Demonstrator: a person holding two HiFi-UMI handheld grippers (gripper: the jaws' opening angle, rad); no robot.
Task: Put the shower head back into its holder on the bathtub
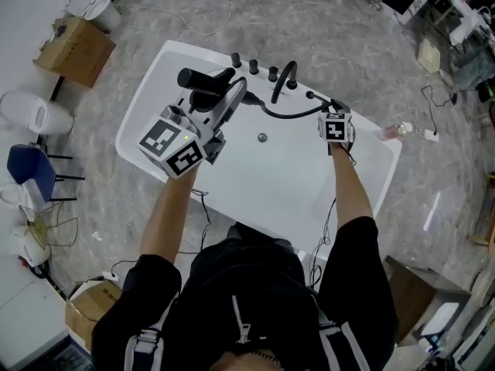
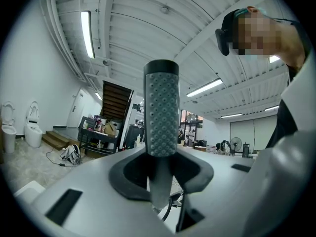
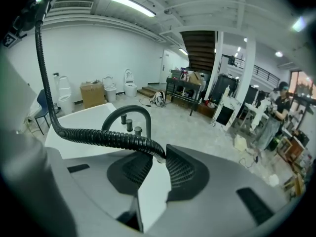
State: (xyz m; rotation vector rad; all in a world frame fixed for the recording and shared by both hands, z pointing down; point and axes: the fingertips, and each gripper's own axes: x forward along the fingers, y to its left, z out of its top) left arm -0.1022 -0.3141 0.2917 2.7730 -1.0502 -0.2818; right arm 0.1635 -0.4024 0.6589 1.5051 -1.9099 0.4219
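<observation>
My left gripper (image 1: 228,107) is shut on the shower head (image 1: 207,83), whose black head hangs over the far left of the white bathtub (image 1: 155,91). In the left gripper view the nubbed shower head (image 2: 160,112) stands upright between the jaws of that gripper (image 2: 160,177). Its black ribbed hose (image 1: 290,114) runs right to my right gripper (image 1: 334,114), which is shut on it at the tub's far right rim. In the right gripper view the hose (image 3: 98,137) ends between the pads of that gripper (image 3: 159,157). A small black fitting (image 1: 310,95) sits on the rim close by.
A black arched faucet (image 1: 282,79) (image 3: 129,112) and three black knobs (image 1: 254,66) stand along the far rim. On the floor are a cardboard box (image 1: 73,49), a toilet (image 1: 31,113), a blue chair (image 1: 31,168), cables and a bottle (image 1: 398,130).
</observation>
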